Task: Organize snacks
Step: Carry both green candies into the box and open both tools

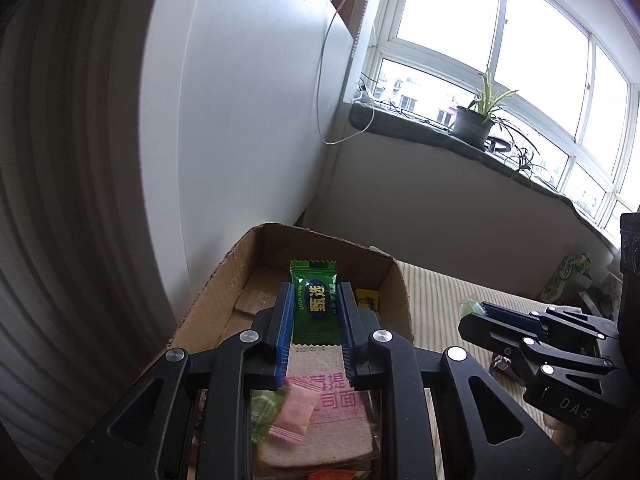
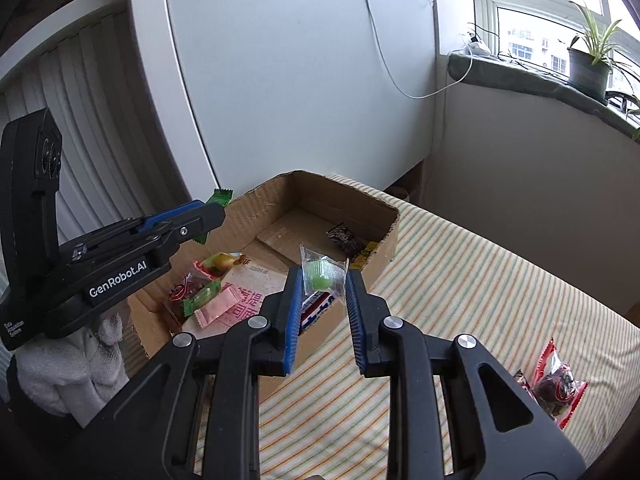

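My left gripper (image 1: 314,316) has its jaws clamped on a green snack packet (image 1: 314,300), held above the cardboard box (image 1: 224,276). My right gripper (image 2: 322,284) pinches a clear-wrapped green candy (image 2: 321,276) between its jaws, over the box's near edge. Below the jaws, a red snack bag (image 2: 560,388) lies on the striped cloth (image 2: 460,288).

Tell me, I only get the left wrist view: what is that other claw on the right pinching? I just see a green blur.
Observer: The right gripper is shut on a clear-wrapped green candy, close to the cardboard box.
Visitor: Is anything lying outside the box?
Observer: Yes, a red packet lies on the striped cloth.
Visitor: And in the box's far corner?
Observer: A dark packet lies there, next to a yellow packet.
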Available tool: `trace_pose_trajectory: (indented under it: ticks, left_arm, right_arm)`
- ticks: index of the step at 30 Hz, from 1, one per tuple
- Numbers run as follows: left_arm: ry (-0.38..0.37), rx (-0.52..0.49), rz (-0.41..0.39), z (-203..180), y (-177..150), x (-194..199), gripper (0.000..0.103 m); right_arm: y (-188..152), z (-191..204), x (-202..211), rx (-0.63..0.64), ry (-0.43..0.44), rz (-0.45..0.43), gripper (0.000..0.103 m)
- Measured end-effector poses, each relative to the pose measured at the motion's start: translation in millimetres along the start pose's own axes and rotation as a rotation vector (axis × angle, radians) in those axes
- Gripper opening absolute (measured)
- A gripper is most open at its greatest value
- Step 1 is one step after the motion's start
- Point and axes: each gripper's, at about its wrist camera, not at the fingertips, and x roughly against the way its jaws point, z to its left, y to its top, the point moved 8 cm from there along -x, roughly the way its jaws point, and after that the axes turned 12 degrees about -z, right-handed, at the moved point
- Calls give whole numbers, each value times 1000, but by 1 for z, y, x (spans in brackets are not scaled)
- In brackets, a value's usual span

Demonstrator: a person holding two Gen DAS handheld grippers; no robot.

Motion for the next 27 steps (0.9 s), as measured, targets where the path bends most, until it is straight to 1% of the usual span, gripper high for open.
trace_pose_trajectory:
  ticks: [4,6,8,9,10,11,15,17,20,22,27]
  left_arm:
    - [26,21,21,14,-6,-3,20]
    - [32,24,26,17,-7,-3,20]
    - [37,27,26,17,-7,-3,20]
    - [41,25,24,17,-6,-3,20]
    - [48,22,19,17,-5,-2,21]
    - [53,19,17,18,-5,-1,23]
    - [56,15,15,15,-3,-3,39]
    - [64,16,13,15,-3,-5,45]
    - [65,10,8,11,-1,-5,45]
    - [58,5,6,7,-1,-5,45]
    - [50,-18,-5,-6,2,-5,45]
  right_arm:
    - [-9,17,-10,32,35,27,23]
    - [-12,25,-9,49,50,23,23]
    - [-13,29,-9,63,49,22,32]
    - [-13,30,-8,69,47,19,44]
    - [-13,30,-6,70,44,10,52]
    - [-11,28,-4,68,42,3,52]
    - [-4,16,5,45,35,-8,52]
    - [-1,10,10,26,31,-16,52]
    - [4,-2,18,0,16,-29,56]
    - [7,-9,25,-7,2,-41,63]
    - [9,-27,38,-17,-32,-56,63]
